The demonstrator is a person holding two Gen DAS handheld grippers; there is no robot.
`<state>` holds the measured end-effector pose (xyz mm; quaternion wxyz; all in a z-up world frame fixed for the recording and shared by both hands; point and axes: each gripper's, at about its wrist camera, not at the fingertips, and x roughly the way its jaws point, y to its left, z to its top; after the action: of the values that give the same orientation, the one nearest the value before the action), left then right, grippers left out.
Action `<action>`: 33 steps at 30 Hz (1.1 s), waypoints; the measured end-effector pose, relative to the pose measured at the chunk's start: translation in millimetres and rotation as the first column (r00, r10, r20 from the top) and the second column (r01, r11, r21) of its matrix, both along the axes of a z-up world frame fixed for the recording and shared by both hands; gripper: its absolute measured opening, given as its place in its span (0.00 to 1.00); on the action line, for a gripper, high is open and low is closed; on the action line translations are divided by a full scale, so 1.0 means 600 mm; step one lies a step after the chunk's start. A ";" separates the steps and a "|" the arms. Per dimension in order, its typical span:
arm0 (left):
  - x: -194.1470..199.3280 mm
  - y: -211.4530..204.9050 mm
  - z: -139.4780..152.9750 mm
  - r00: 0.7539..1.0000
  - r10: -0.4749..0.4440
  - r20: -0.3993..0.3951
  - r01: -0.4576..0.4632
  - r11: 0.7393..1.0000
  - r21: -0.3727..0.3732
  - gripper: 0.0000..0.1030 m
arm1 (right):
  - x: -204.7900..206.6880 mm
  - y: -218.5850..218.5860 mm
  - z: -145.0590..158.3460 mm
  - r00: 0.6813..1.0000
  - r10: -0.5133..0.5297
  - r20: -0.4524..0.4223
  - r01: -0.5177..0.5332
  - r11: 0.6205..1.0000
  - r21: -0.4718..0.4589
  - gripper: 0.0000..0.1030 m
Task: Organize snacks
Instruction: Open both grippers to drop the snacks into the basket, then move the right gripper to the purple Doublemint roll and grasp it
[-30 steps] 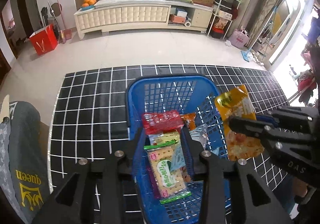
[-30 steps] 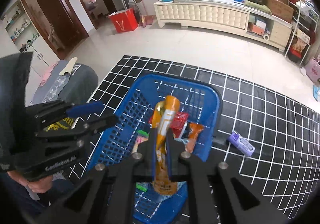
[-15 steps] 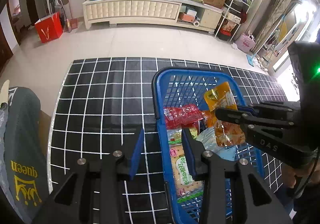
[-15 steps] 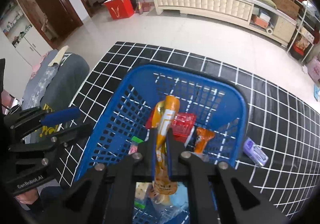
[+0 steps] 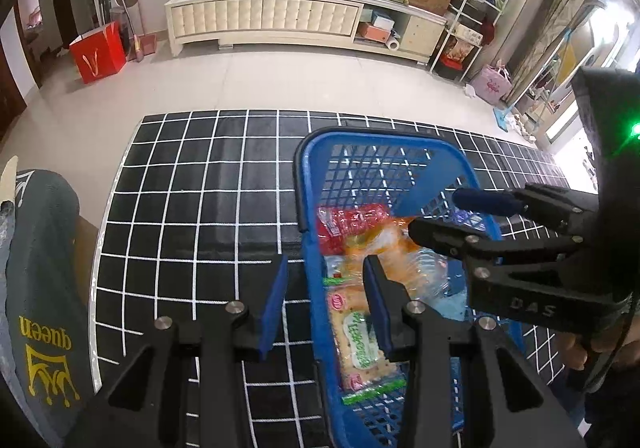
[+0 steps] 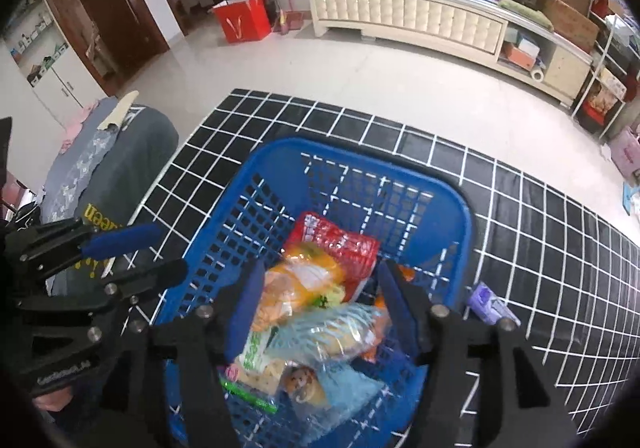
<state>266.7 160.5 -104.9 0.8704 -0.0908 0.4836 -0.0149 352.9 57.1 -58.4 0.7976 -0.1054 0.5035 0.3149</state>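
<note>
Basket (image 5: 304, 184), blue plastic, sits on black grid mat (image 5: 192, 200) w/ snack packs piled inside. Left wrist view: left gripper (image 5: 324, 300) part open, holding nothing, its jaws straddling basket's left wall, one outside over mat, one inside over green cracker pack (image 5: 360, 340). Red pack (image 5: 348, 224) lies further in. Right gripper (image 5: 444, 220) reaches in from right. Grey cloth (image 5: 40, 268) at left edge.

Right wrist view: right gripper (image 6: 320, 308) jaws have just been opening, now wide; orange pack (image 6: 300, 284) lies loose btwn them atop pile, pads not pressing it. Purple pack (image 6: 492, 302) on mat just right of basket. Left gripper at left, by basket wall.
</note>
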 end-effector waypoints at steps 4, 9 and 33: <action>-0.015 -0.024 0.023 1.000 0.000 0.002 0.000 1.000 0.000 0.35 | -0.016 -0.043 0.032 0.999 0.002 0.033 -0.003 1.000 0.012 0.68; -0.034 -0.071 0.053 1.000 -0.008 0.019 0.008 1.000 0.027 0.41 | -0.027 -0.115 0.062 0.998 -0.023 0.064 0.021 0.999 0.030 0.71; 0.049 -0.198 -0.018 0.996 -0.018 -0.083 0.023 0.998 0.063 0.72 | 0.075 -0.258 -0.102 0.998 -0.052 -0.032 0.048 0.993 -0.109 0.82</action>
<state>296.3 41.4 -115.6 0.8520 -0.0584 0.5202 -0.0044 397.9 -97.6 -119.3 0.7894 -0.1304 0.5363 0.2688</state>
